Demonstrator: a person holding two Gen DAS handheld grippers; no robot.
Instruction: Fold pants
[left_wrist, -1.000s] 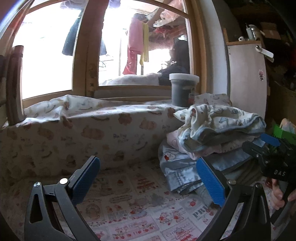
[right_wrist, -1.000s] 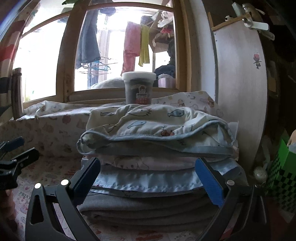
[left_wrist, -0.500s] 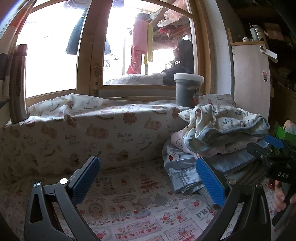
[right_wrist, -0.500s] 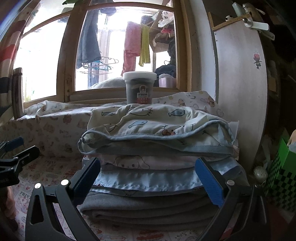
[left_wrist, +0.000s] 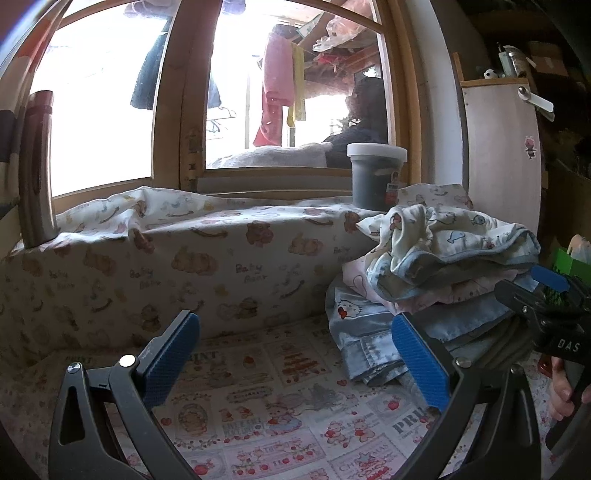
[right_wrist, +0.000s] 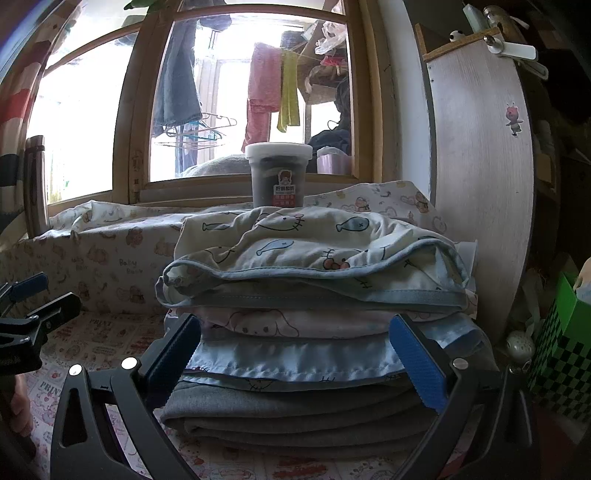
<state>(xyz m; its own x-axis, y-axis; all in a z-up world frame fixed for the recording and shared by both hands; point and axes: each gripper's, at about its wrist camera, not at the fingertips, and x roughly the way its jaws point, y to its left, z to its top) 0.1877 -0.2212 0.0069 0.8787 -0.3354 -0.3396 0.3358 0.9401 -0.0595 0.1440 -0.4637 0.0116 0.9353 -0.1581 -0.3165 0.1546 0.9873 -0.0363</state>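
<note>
Both tools hang empty over the patterned sheet (left_wrist: 280, 398), the left gripper (left_wrist: 295, 363) with its jaws wide apart above bare bedding, the right gripper (right_wrist: 295, 363) with its jaws just as wide, facing the stack of folded clothes (right_wrist: 314, 317) at the right end of the bed. I cannot tell which layer is the pants; the fish-print piece (right_wrist: 314, 251) lies on top, a pink one and a pale blue one under it, grey cloth (right_wrist: 295, 410) at the bottom. The risk, I'd say, is the right jaws biting several layers at once and dragging the whole stack askew, or tipping it toward the white cabinet (right_wrist: 480, 184). On the windowsill behind stands a lidded tub (right_wrist: 279, 173) with dark contents, close enough to be knocked.
</note>
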